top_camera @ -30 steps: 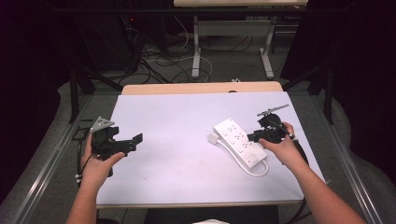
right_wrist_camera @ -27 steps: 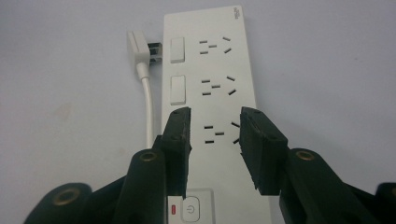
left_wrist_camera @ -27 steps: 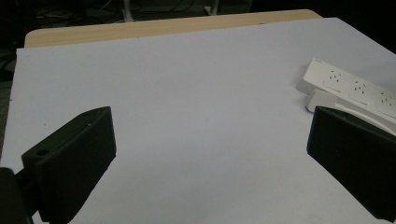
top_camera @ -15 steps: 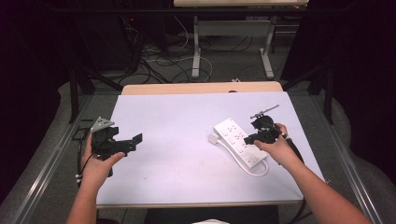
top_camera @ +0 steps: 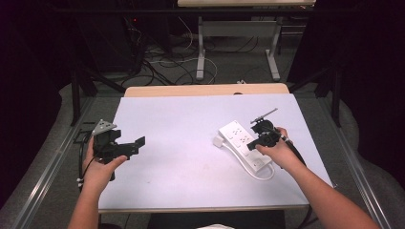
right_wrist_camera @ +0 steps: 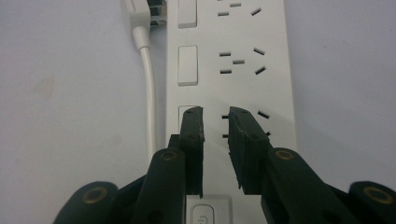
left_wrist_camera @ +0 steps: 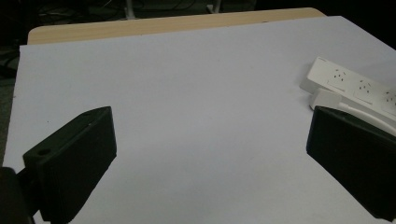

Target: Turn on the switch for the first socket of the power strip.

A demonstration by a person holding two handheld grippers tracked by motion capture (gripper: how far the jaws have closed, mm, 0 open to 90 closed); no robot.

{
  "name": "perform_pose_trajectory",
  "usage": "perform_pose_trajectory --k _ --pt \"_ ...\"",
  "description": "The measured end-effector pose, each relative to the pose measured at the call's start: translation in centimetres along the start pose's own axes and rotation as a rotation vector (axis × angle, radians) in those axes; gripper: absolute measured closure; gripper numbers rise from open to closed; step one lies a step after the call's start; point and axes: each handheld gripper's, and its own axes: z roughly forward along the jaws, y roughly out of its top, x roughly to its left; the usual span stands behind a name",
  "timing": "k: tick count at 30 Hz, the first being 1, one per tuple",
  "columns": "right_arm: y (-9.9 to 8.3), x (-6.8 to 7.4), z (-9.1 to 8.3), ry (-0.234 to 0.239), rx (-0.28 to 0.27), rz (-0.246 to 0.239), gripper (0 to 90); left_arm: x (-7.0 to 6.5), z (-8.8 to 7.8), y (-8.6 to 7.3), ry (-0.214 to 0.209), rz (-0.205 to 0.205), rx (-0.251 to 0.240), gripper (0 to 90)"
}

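Directly beneath the right gripper [right_wrist_camera: 215,116], a white power strip [right_wrist_camera: 233,70] is being hovered over on the white table [top_camera: 191,124]; the jaws are being held almost closed, a narrow gap between them, with nothing gripped. Their tips are being kept above the strip's nearer socket, the left tip over a rectangular rocker switch [right_wrist_camera: 187,65] row, the right over the slot holes. Whether the tips are touching the plastic cannot be told. A rounded white cable [right_wrist_camera: 148,84] is being seen running beside the strip's left edge, touching or just beside it. A button with a power symbol [right_wrist_camera: 205,214] is being seen between the jaw bases; no readable writing is being shown.

Well apart, at the table's left, the left gripper [top_camera: 136,143] is being held with its blocky matte-black jaws spread wide over bare tabletop, empty. The strip is smooth, glossy and slab-shaped, lying flat and angled on the table's right half.
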Motion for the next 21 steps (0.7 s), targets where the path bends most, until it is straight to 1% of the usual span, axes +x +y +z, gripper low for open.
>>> perform_pose_trajectory --k 1,3,5,6,7,9,10,11,12,13,14,16,17,18,19,20,21 --pt "0.0 -0.1 0.1 -0.008 0.007 -0.018 77.7 0.0 0.0 0.0 -0.001 0.002 0.002 1.6" --pt "0.0 0.0 0.4 0.010 0.001 0.008 78.4 0.0 0.0 0.0 0.000 0.002 0.002 1.6" --pt "0.1 0.0 0.5 0.003 0.022 -0.009 78.9 0.0 0.0 0.0 0.000 0.010 0.008 1.7" --pt "0.1 0.0 0.6 -0.002 0.033 -0.004 79.1 0.1 0.0 0.0 0.001 0.009 0.009 1.6" --pt "0.1 0.1 0.8 0.006 0.036 0.006 79.4 0.1 0.0 0.0 0.001 0.009 0.009 1.6" --pt "0.1 0.0 0.9 -0.002 0.046 -0.004 79.7 0.1 0.0 0.0 0.001 0.010 0.011 1.7" --pt "0.1 0.2 1.1 0.020 0.034 0.022 80.0 0.1 0.0 0.0 0.001 0.010 0.011 1.7" --pt "0.2 0.2 1.1 0.007 0.058 0.016 80.5 0.1 0.0 0.0 0.001 0.009 0.010 1.7" --pt "0.2 0.1 1.2 0.002 0.057 0.011 80.9 0.1 0.0 0.0 0.000 0.009 0.009 1.6" --pt "0.2 0.2 1.2 -0.001 0.073 0.021 81.1 0.1 0.0 0.0 0.000 0.007 0.010 1.7" --pt "0.2 0.2 1.3 0.004 0.080 0.020 81.3 0.1 0.0 0.0 0.001 0.005 0.010 1.7" --pt "0.2 0.3 1.4 0.008 0.087 0.034 82.0 0.1 0.0 -0.1 0.001 0.004 0.001 1.7" --pt "0.1 0.3 1.6 0.018 0.071 0.020 82.0 0.1 0.0 0.0 0.001 0.005 0.002 1.7" --pt "0.1 0.3 1.7 0.017 0.077 0.018 82.0 0.1 0.0 0.0 0.001 0.004 0.002 1.7" --pt "0.1 0.3 1.7 0.015 0.071 0.013 82.0 0.1 0.0 0.0 0.001 0.004 0.001 1.7" --pt "0.1 0.2 1.6 0.018 0.090 0.000 82.1 0.2 0.0 0.0 0.001 0.005 0.002 1.7" --pt "0.2 0.4 1.6 0.010 0.100 0.019 82.0 0.1 0.0 0.0 0.001 0.005 0.003 1.7"
